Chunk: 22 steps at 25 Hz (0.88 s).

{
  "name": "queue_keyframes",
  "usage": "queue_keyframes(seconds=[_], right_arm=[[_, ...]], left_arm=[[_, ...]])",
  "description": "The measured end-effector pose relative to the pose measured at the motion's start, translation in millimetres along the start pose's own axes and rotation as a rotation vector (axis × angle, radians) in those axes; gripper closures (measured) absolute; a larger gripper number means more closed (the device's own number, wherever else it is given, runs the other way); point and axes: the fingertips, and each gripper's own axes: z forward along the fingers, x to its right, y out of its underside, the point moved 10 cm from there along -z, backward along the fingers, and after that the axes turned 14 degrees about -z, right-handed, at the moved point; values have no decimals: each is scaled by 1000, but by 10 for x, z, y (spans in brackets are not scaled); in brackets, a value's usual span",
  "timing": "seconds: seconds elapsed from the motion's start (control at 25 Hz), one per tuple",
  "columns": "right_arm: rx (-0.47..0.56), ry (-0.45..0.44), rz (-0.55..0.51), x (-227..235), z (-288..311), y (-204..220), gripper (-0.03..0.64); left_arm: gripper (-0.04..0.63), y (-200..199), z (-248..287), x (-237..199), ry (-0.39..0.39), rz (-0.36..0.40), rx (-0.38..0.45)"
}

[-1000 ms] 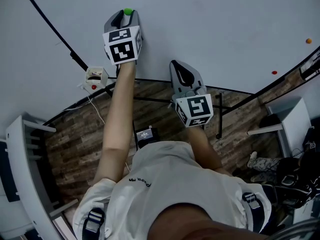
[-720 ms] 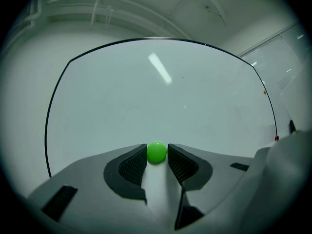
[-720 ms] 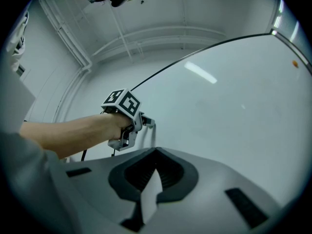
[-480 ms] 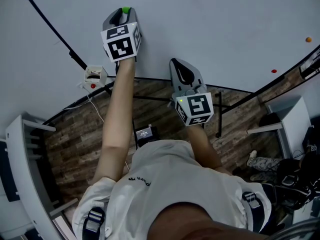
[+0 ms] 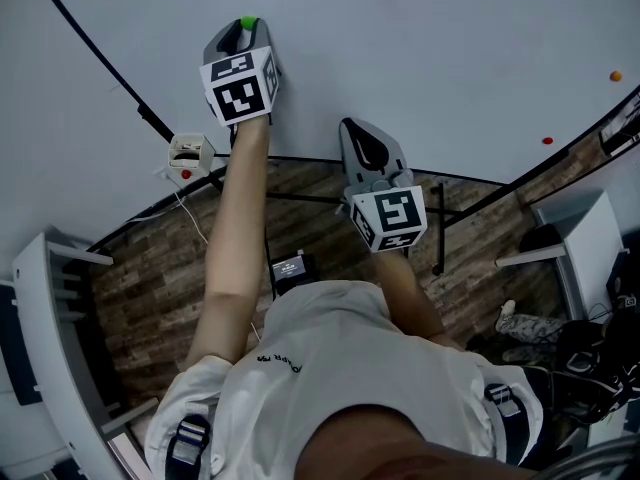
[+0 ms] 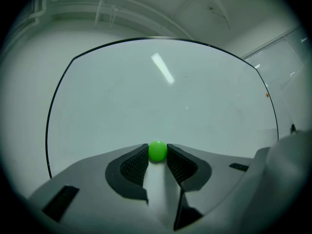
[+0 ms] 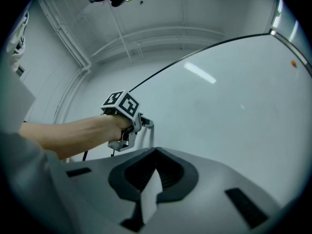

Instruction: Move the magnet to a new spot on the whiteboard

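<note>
Magnet: the green magnet (image 6: 157, 150) is sitting flat against the whiteboard (image 6: 161, 91), well inside the whiteboard's black frame, and it is lying between the pad tips of the left gripper (image 5: 243, 36).
Left gripper: it is pointing straight at the whiteboard, and its jaws have just been closing. The two ribbed pads are now touching the magnet on either side and pinching it. The hold is at the very tips, probably because the magnet is standing only a little proud of the whiteboard.
Right gripper: the right gripper (image 7: 155, 152) is also facing the whiteboard, beside the left one, with its fingers pressed together and nothing between them. It seems to be idling, since one gripper is enough for this job.
Whiteboard: the surface around the magnet is showing only a reflected ceiling light. A red dot (image 5: 547, 143) and an orange dot (image 5: 615, 76) are sitting far off near the whiteboard's right edge (likely other magnets, though too small to tell).
Step in hand: the grasp appears to be finishing, and the magnet is not yet leaving the whiteboard.
Next move: it is probably calling for a firm pinch, because a round magnet held by the tips could slip as it is being pulled free.
</note>
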Motion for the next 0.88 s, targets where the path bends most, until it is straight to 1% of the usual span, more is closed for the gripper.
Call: queue_keyframes(seconds=[0.28,0.56,0.88], right_arm=[[4,-6,0,-7,-6,-10,614],[1,-13,-2,-19,19,-2,614],[7,-21,2,-33,26,-5,614]], left_arm=[[476,-1,-13,19,-2,-11,-1],[476,-14,-132,16,-6,-23,34],[476,10,-212,34,4,-23,38]])
